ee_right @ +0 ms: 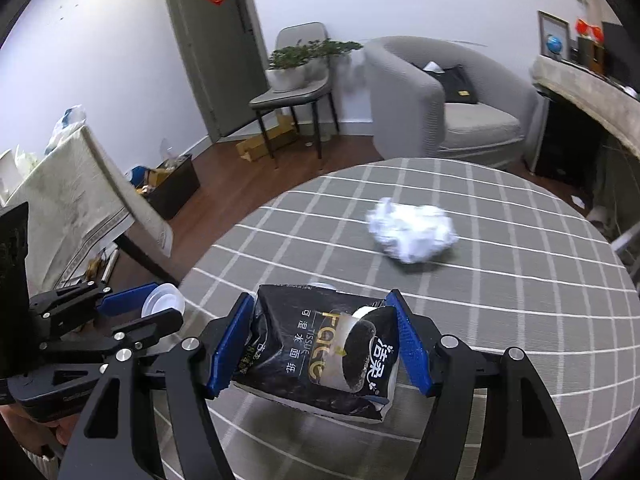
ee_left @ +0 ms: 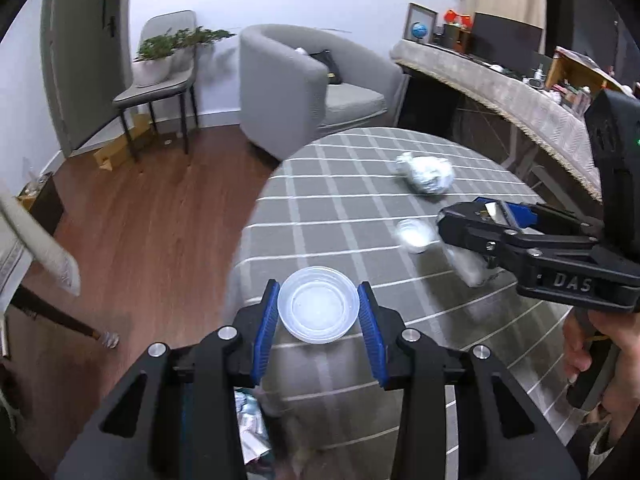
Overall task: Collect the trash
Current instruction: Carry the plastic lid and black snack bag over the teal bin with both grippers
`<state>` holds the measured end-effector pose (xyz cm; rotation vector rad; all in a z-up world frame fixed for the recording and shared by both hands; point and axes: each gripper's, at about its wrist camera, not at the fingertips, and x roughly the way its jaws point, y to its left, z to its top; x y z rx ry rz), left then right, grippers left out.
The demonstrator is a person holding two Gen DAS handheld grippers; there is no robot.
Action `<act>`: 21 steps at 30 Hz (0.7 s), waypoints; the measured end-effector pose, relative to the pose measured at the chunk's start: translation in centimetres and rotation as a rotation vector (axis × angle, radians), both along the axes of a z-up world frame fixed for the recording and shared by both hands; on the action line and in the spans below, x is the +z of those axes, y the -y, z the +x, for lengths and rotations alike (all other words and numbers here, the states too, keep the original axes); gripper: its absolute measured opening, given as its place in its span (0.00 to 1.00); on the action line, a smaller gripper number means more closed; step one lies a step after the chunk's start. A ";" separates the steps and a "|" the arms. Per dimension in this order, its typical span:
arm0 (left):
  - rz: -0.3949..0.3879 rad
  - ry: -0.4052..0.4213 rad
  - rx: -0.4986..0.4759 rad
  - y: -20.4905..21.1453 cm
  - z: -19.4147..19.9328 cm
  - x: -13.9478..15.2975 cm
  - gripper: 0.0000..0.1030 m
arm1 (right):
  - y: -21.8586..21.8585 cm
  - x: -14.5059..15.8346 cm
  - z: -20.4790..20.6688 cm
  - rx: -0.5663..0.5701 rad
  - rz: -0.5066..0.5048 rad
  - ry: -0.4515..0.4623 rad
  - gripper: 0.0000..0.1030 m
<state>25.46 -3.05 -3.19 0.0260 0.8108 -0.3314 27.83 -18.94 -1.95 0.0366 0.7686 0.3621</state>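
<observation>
My left gripper [ee_left: 318, 284] is shut on a clear plastic cup [ee_left: 319, 308], its blue pads pressing both sides of the rim, over the near left edge of the round table [ee_left: 340, 208] with a grey checked cloth. My right gripper [ee_right: 321, 298] is shut on a black tissue pack [ee_right: 320, 352] just above the cloth. A crumpled white paper ball [ee_right: 412, 232] lies further back on the table [ee_right: 500, 320]. In the left wrist view the right gripper [ee_left: 460, 210] reaches in from the right, near the paper ball [ee_left: 426, 174]. The right wrist view shows the left gripper [ee_right: 167, 301] with the cup [ee_right: 158, 298].
A small white lump [ee_left: 416, 236] lies on the cloth beside the right gripper. Beyond the table stand a grey armchair [ee_right: 452, 92] and a chair with a potted plant [ee_right: 292, 72]. A cloth-covered sideboard [ee_left: 500, 84] runs along the right; another covered table [ee_right: 80, 208] stands left.
</observation>
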 end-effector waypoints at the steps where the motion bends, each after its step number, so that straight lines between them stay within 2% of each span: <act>1: 0.002 -0.002 0.013 -0.7 -0.1 0.0 0.41 | -0.6 0.0 -0.1 0.007 0.000 0.001 0.67; 11: 0.043 -0.002 0.079 -5.8 -2.0 -0.5 0.41 | -6.1 -0.2 -0.6 0.088 0.000 0.014 0.67; 18: 0.068 -0.070 0.105 -9.2 -2.8 -2.6 0.41 | -9.4 -0.4 -0.9 0.141 0.011 0.013 0.67; 21: 0.047 -0.130 0.125 -10.8 -2.7 -4.3 0.41 | -10.9 -0.5 -1.1 0.168 0.015 0.013 0.67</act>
